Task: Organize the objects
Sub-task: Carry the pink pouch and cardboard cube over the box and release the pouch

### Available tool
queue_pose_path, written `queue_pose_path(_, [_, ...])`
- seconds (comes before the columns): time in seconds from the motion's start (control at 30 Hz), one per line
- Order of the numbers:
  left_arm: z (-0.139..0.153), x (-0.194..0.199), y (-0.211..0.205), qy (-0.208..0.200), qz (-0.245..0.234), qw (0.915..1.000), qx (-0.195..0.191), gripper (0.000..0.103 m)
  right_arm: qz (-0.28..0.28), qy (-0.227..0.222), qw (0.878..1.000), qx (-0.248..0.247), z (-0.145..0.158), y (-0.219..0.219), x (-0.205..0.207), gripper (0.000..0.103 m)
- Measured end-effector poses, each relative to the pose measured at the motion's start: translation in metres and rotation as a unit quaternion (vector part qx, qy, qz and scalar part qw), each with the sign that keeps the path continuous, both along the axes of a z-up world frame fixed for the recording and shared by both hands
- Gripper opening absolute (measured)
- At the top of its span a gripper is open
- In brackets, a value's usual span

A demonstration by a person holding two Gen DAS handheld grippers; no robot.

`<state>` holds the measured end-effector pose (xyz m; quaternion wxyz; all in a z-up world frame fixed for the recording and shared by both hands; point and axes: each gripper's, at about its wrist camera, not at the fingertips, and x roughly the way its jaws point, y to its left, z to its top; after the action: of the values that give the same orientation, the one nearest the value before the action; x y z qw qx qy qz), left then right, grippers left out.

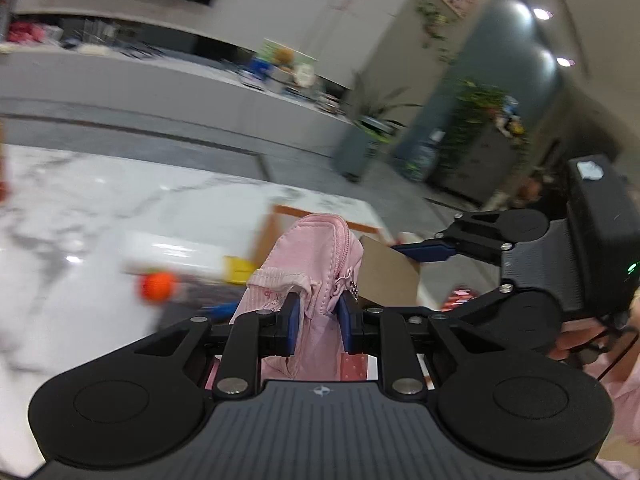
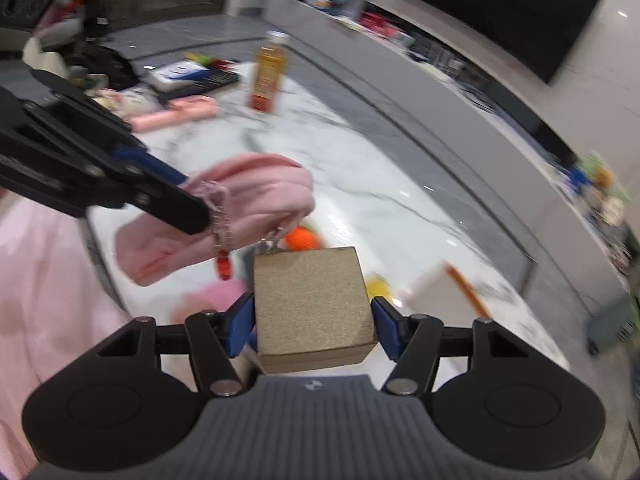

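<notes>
A pink zip pouch (image 1: 316,264) is pinched between the closed pads of the left gripper (image 1: 318,318), hanging clear of the marble worktop (image 1: 100,208), presumably for carrying. A gold box (image 2: 312,300) is clamped squarely in the right gripper (image 2: 314,328), with an orange ball (image 2: 302,239) lying beyond it.

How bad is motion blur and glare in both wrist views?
Left wrist: background counter and orange ball smeared, pink pouch fairly sharp, ceiling-light glare on the marble table. Right wrist: gold box sharp, bottle and pouch blurred, fisheye bends the counter edge.
</notes>
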<state>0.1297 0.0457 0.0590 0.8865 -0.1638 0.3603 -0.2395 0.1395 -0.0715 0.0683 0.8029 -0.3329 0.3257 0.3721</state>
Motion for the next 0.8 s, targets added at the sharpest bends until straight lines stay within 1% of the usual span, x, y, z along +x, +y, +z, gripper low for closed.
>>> queue_pose_path(0.1, [-0.012,0.027,-0.036,0.035,-0.027,0.9988,-0.021,0.024,-0.04,-0.011,0.999,-0.02,0.001,-0.032,0.01,0.064])
queue_pose_path(0.2, [-0.037,0.053,-0.068,0.073,-0.034,0.9966,-0.021,0.024,-0.066,-0.001,0.997,-0.029,-0.008,-0.058,0.02,0.064])
queue_pose_path(0.33, [-0.073,0.079,-0.094,0.128,-0.034,0.9905,-0.036,0.024,-0.085,0.029,0.995,-0.033,-0.036,-0.081,0.033,0.064])
queue_pose_path(0.4, [-0.087,0.086,-0.105,0.14,-0.03,0.9892,-0.031,0.024,-0.086,0.045,0.995,-0.035,-0.053,-0.09,0.036,0.064])
queue_pose_path(0.5, [-0.104,0.099,-0.117,0.168,-0.034,0.9849,-0.025,0.024,-0.078,0.067,0.994,-0.046,-0.071,-0.101,0.042,0.064])
queue_pose_path(0.63, [-0.123,0.105,-0.121,0.196,-0.035,0.9797,-0.019,0.025,-0.067,0.094,0.991,-0.061,-0.092,-0.106,0.056,0.064])
queue_pose_path(0.77, [-0.127,0.097,-0.118,0.214,-0.033,0.9764,0.007,0.026,-0.063,0.12,0.989,-0.064,-0.112,-0.106,0.067,0.064])
queue_pose_path(0.8, [-0.126,0.096,-0.119,0.209,-0.034,0.9772,0.013,0.029,-0.062,0.125,0.988,-0.061,-0.116,-0.106,0.068,0.064])
